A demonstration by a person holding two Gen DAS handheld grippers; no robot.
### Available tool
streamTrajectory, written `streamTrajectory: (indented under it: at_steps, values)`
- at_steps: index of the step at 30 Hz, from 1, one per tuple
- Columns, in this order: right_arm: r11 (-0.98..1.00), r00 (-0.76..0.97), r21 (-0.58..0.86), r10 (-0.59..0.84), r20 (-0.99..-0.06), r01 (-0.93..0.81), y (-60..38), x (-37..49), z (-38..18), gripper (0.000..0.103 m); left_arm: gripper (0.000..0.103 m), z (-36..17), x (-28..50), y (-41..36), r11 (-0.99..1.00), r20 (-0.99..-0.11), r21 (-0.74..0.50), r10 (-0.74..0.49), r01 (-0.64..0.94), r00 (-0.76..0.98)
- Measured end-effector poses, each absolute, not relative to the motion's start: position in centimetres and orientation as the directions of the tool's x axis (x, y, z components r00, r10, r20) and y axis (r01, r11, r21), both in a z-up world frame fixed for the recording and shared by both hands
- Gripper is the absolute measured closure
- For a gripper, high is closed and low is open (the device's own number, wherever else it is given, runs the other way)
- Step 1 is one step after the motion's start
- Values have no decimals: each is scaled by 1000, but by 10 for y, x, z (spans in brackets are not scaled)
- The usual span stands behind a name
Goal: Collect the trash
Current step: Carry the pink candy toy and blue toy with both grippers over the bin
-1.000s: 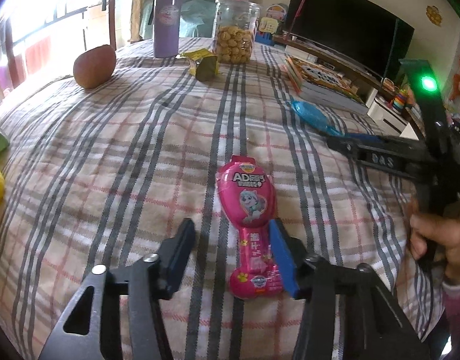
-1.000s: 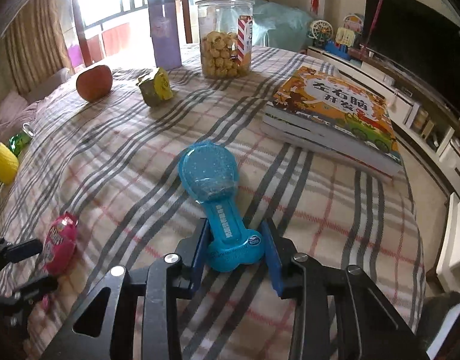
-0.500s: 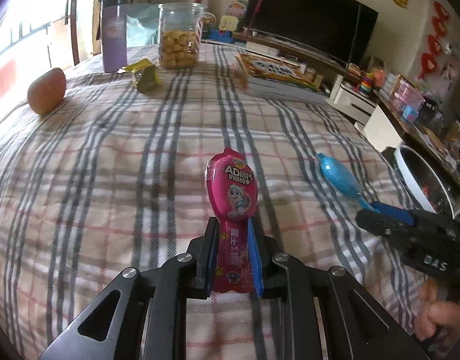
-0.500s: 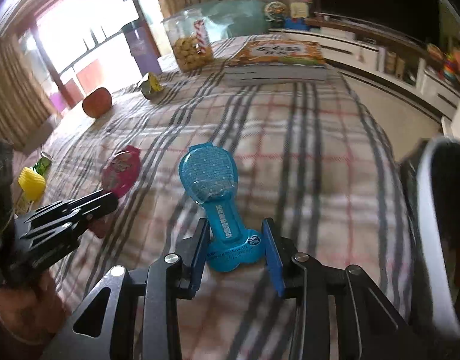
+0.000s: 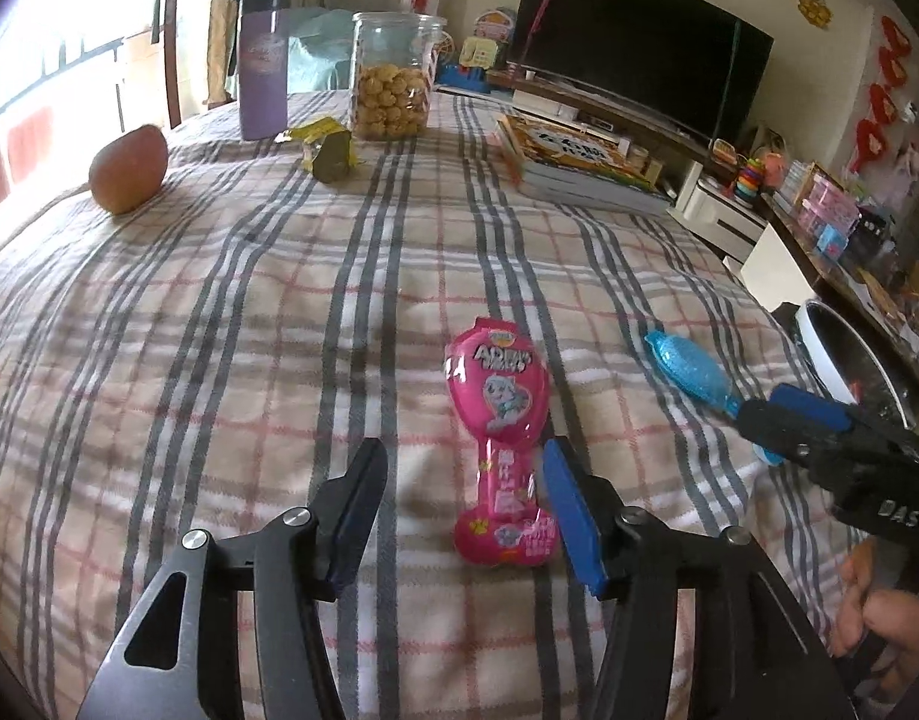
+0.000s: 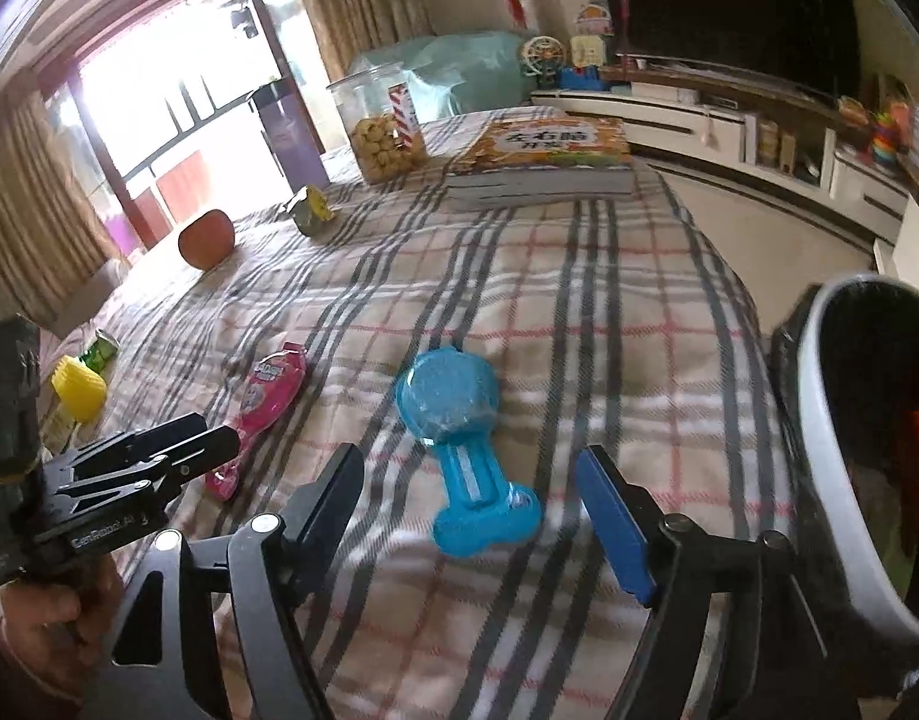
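The pink wrapper [image 5: 500, 450], printed "AD" over a cartoon pup, lay on the plaid surface [image 5: 249, 324] between the left gripper's [image 5: 462, 516] jaws, which were opening and off it. The blue wrapper [image 6: 459, 456] lay likewise between the right gripper's [image 6: 477, 525] opening jaws, untouched. That gripper's body read "DAS"; the left's, "GenRobot.AI". A white-rimmed bin [image 6: 831, 420] stood at the right edge. Farther off sat books [image 6: 543, 165] and a cookie jar [image 5: 390, 84].

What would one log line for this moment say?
left gripper: opening, pink pack between | right gripper: opening, blue pack between | bin: right
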State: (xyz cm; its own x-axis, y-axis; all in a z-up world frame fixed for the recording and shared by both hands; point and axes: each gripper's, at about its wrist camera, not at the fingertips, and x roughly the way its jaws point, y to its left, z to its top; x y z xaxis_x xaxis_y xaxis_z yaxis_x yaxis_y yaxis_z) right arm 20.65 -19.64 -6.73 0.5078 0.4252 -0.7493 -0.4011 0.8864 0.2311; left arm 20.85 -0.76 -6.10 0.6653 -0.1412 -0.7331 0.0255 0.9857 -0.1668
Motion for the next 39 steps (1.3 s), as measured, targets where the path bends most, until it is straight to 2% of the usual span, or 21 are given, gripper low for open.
streamTrajectory:
  at_steps: [6, 13, 17, 18, 20, 21, 22, 24, 39]
  values:
    - [869, 484, 204, 429, -762, -450, -181, 222, -74, 28, 47, -59, 222, -16, 989, -728, -140, -137, 50, 671]
    - [865, 467, 183, 418, -779, -468, -175, 227, -82, 28, 36, -72, 237, -20, 992, -766, -123, -107, 19, 634]
    - [867, 467, 155, 396, -790, -473, -171, 228, -84, 29, 36, -72, 242, -18, 991, -764, -131, -114, 21, 635]
    - [870, 471, 143, 386, -793, -472, -169, 228, -84, 30, 37, -72, 242, -19, 991, -764, -130, -114, 22, 634]
    - [875, 481, 123, 369, -795, -468, -168, 228, -84, 44, 40, -72, 242, -19, 991, -762, -129, -117, 27, 637]
    - [875, 484, 123, 369, -793, -467, -168, 227, -83, 49, 49, -72, 242, -19, 991, -760, -131, -121, 32, 639]
    - [877, 487, 122, 368, -792, -465, -169, 226, -83, 58, 58, -72, 241, -18, 991, -758, -133, -123, 33, 640]
    - [879, 489, 146, 382, -784, -453, -174, 224, -81, 58, 66, -72, 239, -16, 990, -755, -140, -130, 37, 642]
    - [871, 519, 306, 478, -708, -385, -215, 197, -57, 58, 67, -54, 207, -30, 978, -711, -169, -209, 126, 671]
